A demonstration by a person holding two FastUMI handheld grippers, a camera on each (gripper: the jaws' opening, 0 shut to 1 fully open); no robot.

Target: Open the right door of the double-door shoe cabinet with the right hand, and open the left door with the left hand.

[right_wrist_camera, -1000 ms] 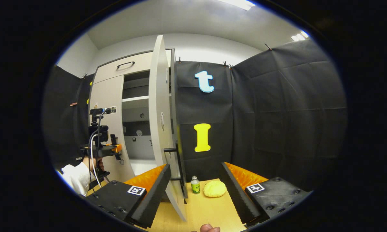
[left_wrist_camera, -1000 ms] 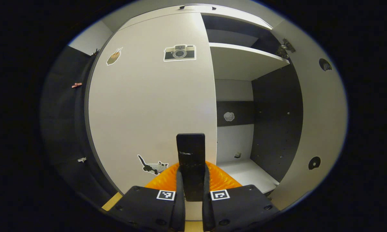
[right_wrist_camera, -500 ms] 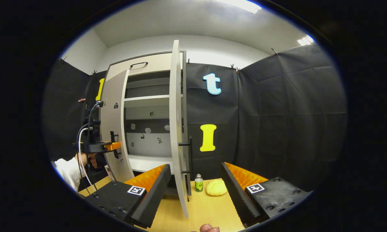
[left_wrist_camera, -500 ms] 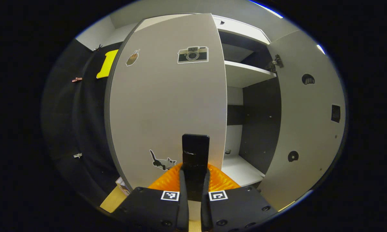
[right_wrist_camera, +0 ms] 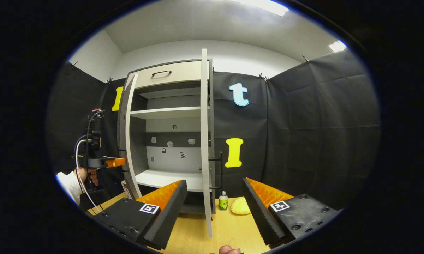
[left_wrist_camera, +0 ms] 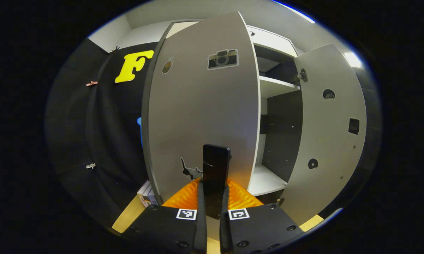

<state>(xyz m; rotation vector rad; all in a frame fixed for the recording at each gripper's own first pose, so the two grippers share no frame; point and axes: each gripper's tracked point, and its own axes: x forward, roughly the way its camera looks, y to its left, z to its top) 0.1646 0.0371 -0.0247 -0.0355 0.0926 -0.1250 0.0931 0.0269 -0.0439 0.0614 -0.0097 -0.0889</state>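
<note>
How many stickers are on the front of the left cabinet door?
3 on the left door in the left gripper view: a camera sticker near the top, a small one upper left, and a cat sticker low down, partly behind the handle; others may be hidden.

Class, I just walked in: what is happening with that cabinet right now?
A person is opening a shoe cabinet with two tools. The left hand-held gripper is shut on the left door's handle, with the left door swung wide. The right hand-held gripper is open, with the right door standing open between its fingers. Both doors look open.
</note>
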